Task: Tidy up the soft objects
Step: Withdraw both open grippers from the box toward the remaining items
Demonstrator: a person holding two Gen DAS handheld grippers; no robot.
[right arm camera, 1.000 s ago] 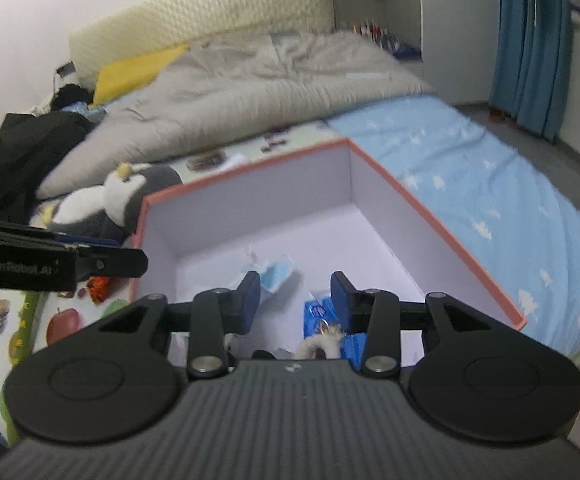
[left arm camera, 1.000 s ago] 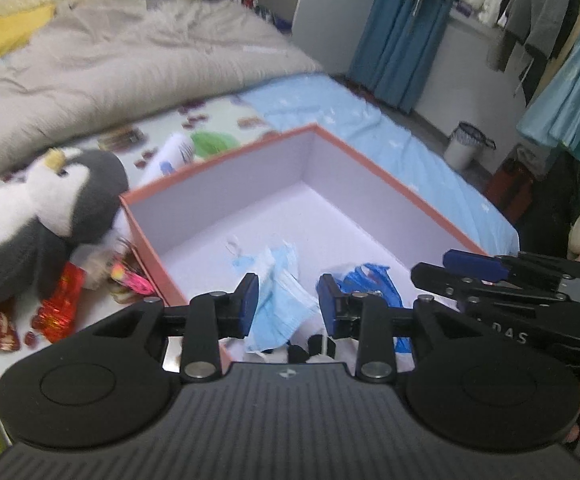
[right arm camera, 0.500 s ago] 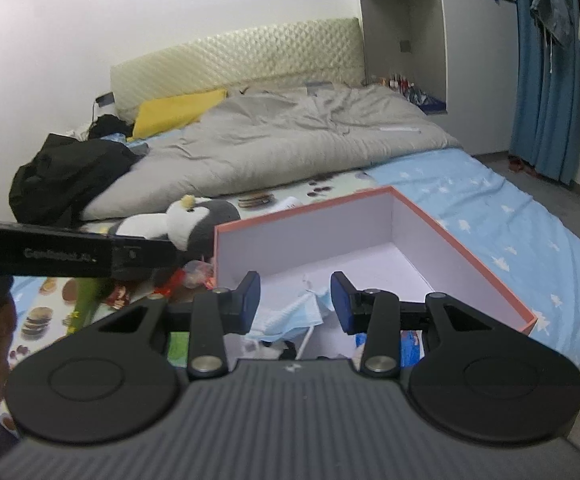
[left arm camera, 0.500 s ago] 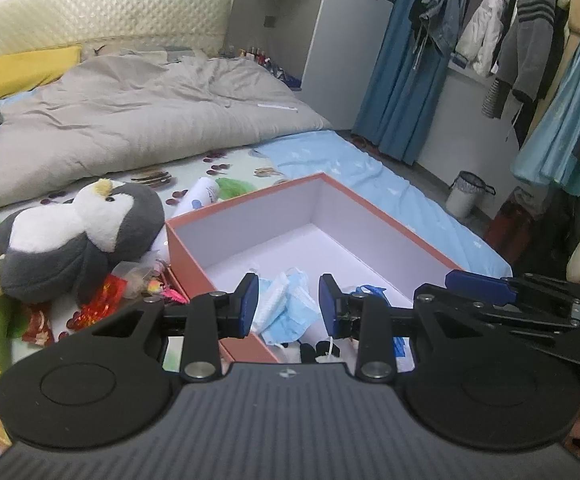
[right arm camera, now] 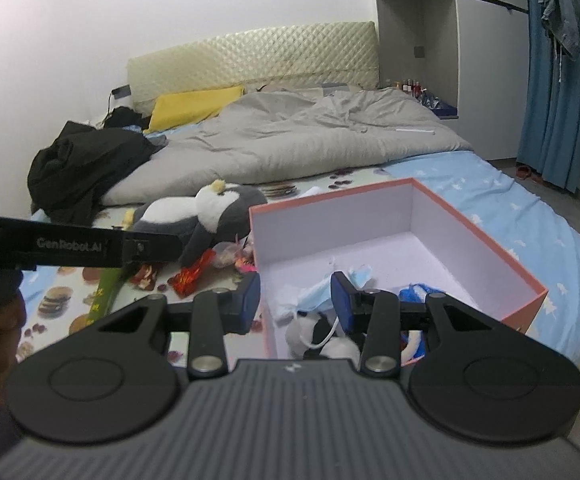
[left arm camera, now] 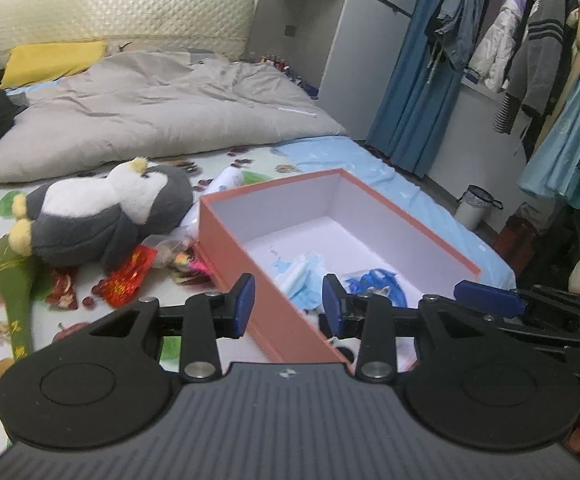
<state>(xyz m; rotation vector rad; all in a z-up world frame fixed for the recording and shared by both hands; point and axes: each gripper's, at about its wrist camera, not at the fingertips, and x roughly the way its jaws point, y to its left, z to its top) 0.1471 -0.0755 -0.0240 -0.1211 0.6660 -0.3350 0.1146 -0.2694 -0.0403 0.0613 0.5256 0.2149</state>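
An orange box with a white inside (left arm camera: 234,248) (right arm camera: 486,236) stands on the bed. In it lie a light blue face mask (left arm camera: 302,276) (right arm camera: 318,292), a blue bag (left arm camera: 378,284) (right arm camera: 418,294) and a small white and black plush (right arm camera: 322,336). A grey and white penguin plush (left arm camera: 102,216) (right arm camera: 194,216) lies left of the box. My left gripper (left arm camera: 288,306) is open and empty above the box's near left wall. My right gripper (right arm camera: 294,300) is open and empty above the box's near end.
Red and pink wrappers (left arm camera: 130,276) (right arm camera: 190,276) lie between the penguin and the box. A green plush (left arm camera: 14,292) lies at the left. A grey duvet (left arm camera: 150,120), a yellow pillow (right arm camera: 194,106) and black clothes (right arm camera: 78,164) lie behind. Hanging clothes (left arm camera: 530,60) and a bin (left arm camera: 474,206) stand right.
Both grippers have pulled back and up from inside the box, so more of the bed and the penguin show. Both stay open and empty.
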